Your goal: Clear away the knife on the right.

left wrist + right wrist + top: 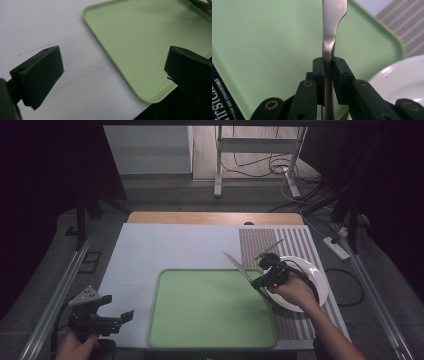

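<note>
A green tray point(210, 307) lies on the white mat at the table's front middle. My right gripper point(263, 279) hovers over the tray's right edge, shut on a metal table knife point(236, 263) whose blade points up and to the left. In the right gripper view the knife point(331, 32) stands clamped between the two pads by its handle, above the tray point(262, 37). A white plate point(312, 277) rests just right of the tray, partly under my right hand. My left gripper point(112, 307) stays at the front left, open and holding nothing, beside the tray's corner point(150, 96).
A striped placemat point(295, 242) lies under the plate at the right, with another utensil point(269, 249) lying on it. The white mat point(170, 247) covers the table's left and middle. A wooden strip point(215, 218) runs along the far edge.
</note>
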The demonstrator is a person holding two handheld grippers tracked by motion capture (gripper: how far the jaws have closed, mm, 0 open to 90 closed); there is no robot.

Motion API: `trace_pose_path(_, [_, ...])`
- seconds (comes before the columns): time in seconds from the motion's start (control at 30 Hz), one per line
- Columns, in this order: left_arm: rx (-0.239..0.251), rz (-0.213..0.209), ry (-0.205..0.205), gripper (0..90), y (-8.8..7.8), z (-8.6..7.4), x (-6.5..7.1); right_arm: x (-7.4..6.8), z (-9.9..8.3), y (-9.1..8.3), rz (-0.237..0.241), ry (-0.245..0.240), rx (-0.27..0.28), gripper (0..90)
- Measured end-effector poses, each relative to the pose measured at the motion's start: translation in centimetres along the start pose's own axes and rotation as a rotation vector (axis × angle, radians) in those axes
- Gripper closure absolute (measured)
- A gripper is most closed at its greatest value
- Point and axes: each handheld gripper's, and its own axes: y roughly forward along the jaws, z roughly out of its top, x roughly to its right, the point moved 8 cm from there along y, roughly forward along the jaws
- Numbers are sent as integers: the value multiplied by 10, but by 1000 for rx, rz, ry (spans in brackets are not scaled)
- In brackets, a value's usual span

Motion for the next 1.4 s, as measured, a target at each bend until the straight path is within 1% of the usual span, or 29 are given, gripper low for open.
trace_pose_path(0.13, [0,1,2,20,0,0,0,-16,-3,12,13,-14,-17,813])
trace_pose_path(0.17, [0,1,2,20,0,0,0,-16,-3,12,13,-14,-17,813])
trace_pose_path(0.27, [1,1,3,20,0,0,0,-26,-8,25,28,-22,-48,812])
trace_pose_path(0.3, [1,1,4,20,0,0,0,-31,-13,35,34,-31,-82,812])
trace_pose_path(0.37, [1,0,4,20,0,0,0,-34,-18,44,36,-33,-119,812])
trace_pose_path(0.43, [3,1,5,20,0,0,0,-36,-24,52,37,-26,-152,811])
trace_pose_path(0.53, [1,2,7,20,0,0,1,-38,-32,62,44,-30,-214,801])
trace_pose_path(0.57, [2,2,8,20,0,0,1,-38,-33,63,54,-34,-222,799])
trace_pose_path(0.63, [1,2,8,20,0,0,1,-38,-31,62,63,-34,-212,789])
trace_pose_path(0.67, [1,2,7,20,0,0,1,-38,-28,61,67,-38,-188,767])
trace_pose_path(0.7, [0,2,7,20,0,0,1,-39,-22,58,82,-57,-157,769])
trace_pose_path(0.77, [-1,2,9,20,0,0,1,-42,-14,55,85,-120,-119,840])
trace_pose_path(0.8, [-1,2,10,20,0,0,1,-48,-5,59,56,-238,-88,900])
trace_pose_path(0.83, [-1,2,10,20,0,0,1,-48,-5,59,56,-238,-88,900])
trace_pose_path(0.87, [-1,2,11,20,0,0,1,-56,5,67,45,-318,-70,900])
trace_pose_path(0.9, [-1,2,11,20,0,0,1,-62,10,72,68,-321,-55,900])
trace_pose_path(0.93, [-1,2,10,20,0,0,1,-62,10,72,68,-321,-55,900])
trace_pose_path(0.97, [0,2,8,20,0,0,0,-66,15,77,84,-319,-40,900])
trace_pose_path(1.0, [0,1,6,20,0,0,0,-70,23,87,67,-331,-35,900])
trace_pose_path(1.03, [-1,0,5,20,0,0,0,-70,23,87,67,-331,-35,900])
trace_pose_path(1.07, [0,0,5,20,0,0,0,-67,29,97,29,-333,-32,900])
trace_pose_path(1.1, [0,1,6,20,0,0,0,-64,29,99,13,-331,-41,900])
trace_pose_path(1.13, [0,2,8,20,0,0,0,-61,28,101,10,-323,-47,900])
trace_pose_path(1.17, [0,2,9,20,0,0,1,-61,28,101,10,-323,-47,900])
trace_pose_path(1.2, [0,3,9,20,0,0,1,-54,28,98,-4,-283,-56,900])
trace_pose_path(1.23, [1,2,8,20,0,0,1,-49,27,97,-20,-283,-60,900])
trace_pose_path(1.27, [0,1,6,20,0,0,0,-44,25,94,-35,-271,-69,900])
trace_pose_path(1.37, [2,2,8,20,0,0,1,-31,19,89,-47,-235,-79,900])
trace_pose_path(1.4, [3,3,10,20,0,0,1,-27,17,87,-57,-226,-81,900])
